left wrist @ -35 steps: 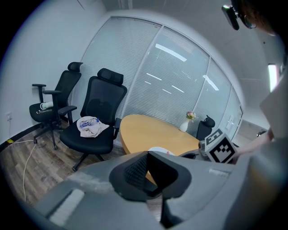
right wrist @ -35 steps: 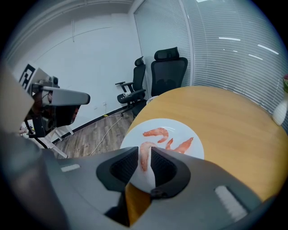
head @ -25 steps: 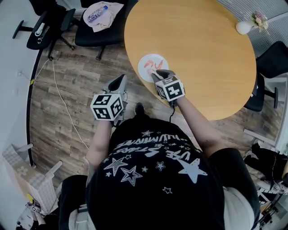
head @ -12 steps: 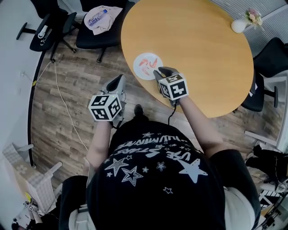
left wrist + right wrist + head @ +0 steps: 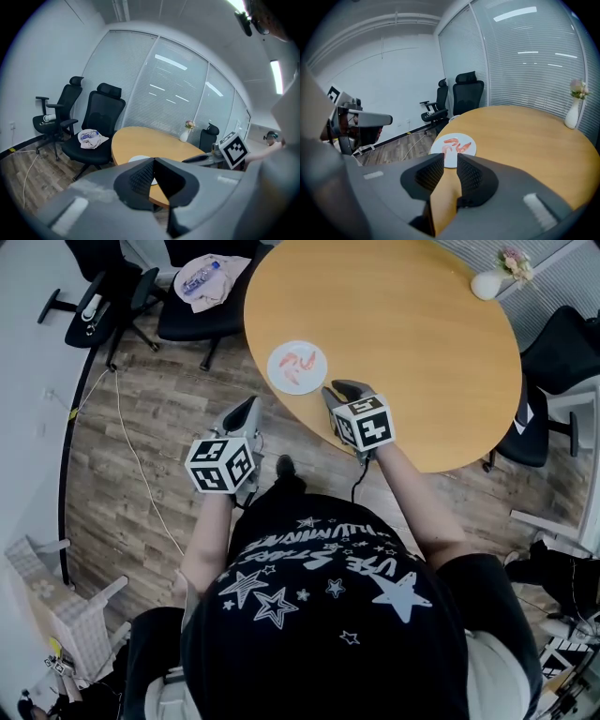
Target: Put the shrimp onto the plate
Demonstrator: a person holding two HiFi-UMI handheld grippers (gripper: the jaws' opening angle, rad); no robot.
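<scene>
Two grippers show in the head view, both near the lower left edge of the round wooden table (image 5: pixel 394 343). The left gripper (image 5: pixel 249 409) is over the floor, just beside the table edge. The right gripper (image 5: pixel 339 390) is over the tabletop, its tips toward the upper left. The white plate (image 5: pixel 314 379) lies near the table's left edge, up and left of the right gripper & apart from it, w/ the orange shrimp (image 5: pixel 298 364) on it. A vase w/ flowers (image 5: pixel 486 284) stands at the upper right.

Left gripper view: the jaws are together, w/ nothing btw. them. Behind them shows a sliver of the plate (image 5: pixel 138 158); the shrimp cannot be made out here. The right gripper (image 5: pixel 187 159) is at the right.

Right gripper view: the jaws stand a little apart, w/ only bare tabletop seen in the gap, so nothing is held. Just past the tips lies the plate (image 5: pixel 435 149) w/ three shrimp (image 5: pixel 450 139) on it. The left gripper (image 5: pixel 386 120) is at the left of the frame.
</scene>
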